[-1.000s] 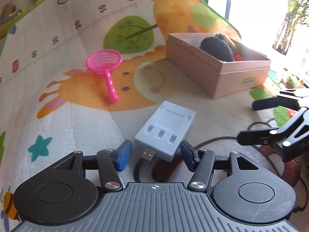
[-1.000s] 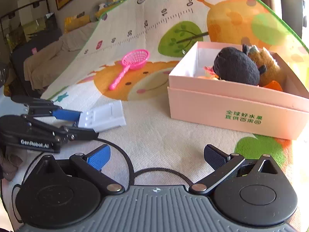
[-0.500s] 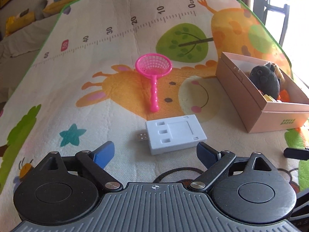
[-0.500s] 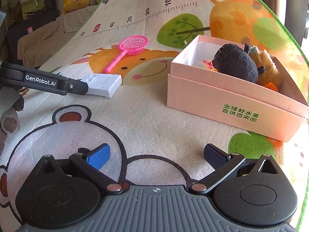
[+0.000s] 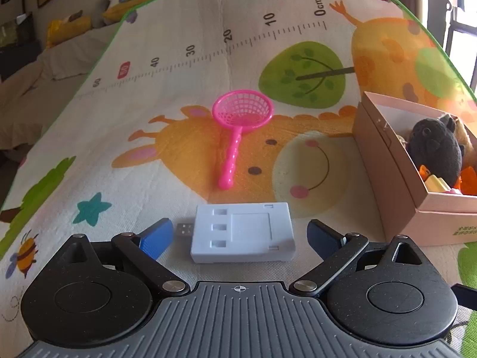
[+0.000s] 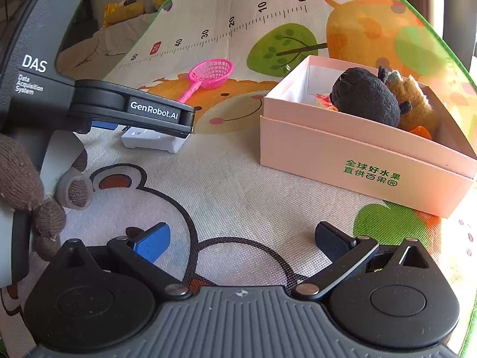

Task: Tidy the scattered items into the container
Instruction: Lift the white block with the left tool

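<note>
1. Left wrist view: The task is partly done, as I judge it. The pink cardboard box [image 5: 387,173] at the right already holds a black plush toy [image 5: 435,152] and some small orange and yellow pieces which I cannot name. Two things still lie on the play mat [image 5: 149,113]: a white USB charger block [image 5: 243,232], with its plug pointing to the left, and a pink toy net [image 5: 238,125] further away, well apart from the box.
2. In the same view, the left gripper [image 5: 240,235] has its fingers [image 5: 156,237] spread wide, one on each side of the charger block. The blue pad is just beside the plug and the dark pad is near the other end, but neither seems to touch it. It grasps nothing yet.
3. Right wrist view: The box [image 6: 357,152] is close in front, with a brown plush toy [image 6: 414,101] next to the black one [image 6: 366,98]. The net [image 6: 208,74] and the charger block [image 6: 155,140] are seen at the left, and the left gripper body covers part of the block. A hand in a brown knitted glove [image 6: 26,185] holds that gripper.
4. The right gripper [image 6: 241,241] also has its fingers [image 6: 152,241] released and far apart. It is over bare mat, near the box, and it holds and touches nothing.
</note>
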A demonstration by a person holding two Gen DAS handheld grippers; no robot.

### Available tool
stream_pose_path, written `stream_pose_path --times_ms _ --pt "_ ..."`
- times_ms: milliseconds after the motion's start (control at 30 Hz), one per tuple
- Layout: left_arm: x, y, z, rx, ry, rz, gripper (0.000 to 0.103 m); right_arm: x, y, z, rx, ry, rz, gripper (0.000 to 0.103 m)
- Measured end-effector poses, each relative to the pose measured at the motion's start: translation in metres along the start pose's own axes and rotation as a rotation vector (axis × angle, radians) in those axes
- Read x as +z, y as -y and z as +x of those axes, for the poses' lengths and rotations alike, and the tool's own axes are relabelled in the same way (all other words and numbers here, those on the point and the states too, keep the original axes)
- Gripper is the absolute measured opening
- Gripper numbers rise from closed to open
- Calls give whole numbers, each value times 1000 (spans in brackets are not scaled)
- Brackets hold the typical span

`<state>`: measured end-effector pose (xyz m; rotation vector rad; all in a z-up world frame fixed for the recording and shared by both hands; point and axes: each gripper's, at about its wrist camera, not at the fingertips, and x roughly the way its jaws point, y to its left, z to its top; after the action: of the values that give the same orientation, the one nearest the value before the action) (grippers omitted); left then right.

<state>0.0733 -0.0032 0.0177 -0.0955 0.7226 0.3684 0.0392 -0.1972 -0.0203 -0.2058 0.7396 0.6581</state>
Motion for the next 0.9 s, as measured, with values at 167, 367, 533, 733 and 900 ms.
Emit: stream_pose_path --times_ms 167,367,533,733,900 --pt "-5 -14 6 -43 36 9 100 0 0 0 3 2 5 103" --pt "-15 -29 2 -112 61 -33 102 0 0 1 -2 0 -1 103" --pt "-10 -26 11 -128 37 -47 102 1 0 2 -4 -1 -3 103" --pt "-7 -15 19 -114 9 -9 102 1 -1 2 -10 -4 -9 103" --pt "-7 -14 20 -108 0 2 102 2 -3 3 -16 -7 -14 103"
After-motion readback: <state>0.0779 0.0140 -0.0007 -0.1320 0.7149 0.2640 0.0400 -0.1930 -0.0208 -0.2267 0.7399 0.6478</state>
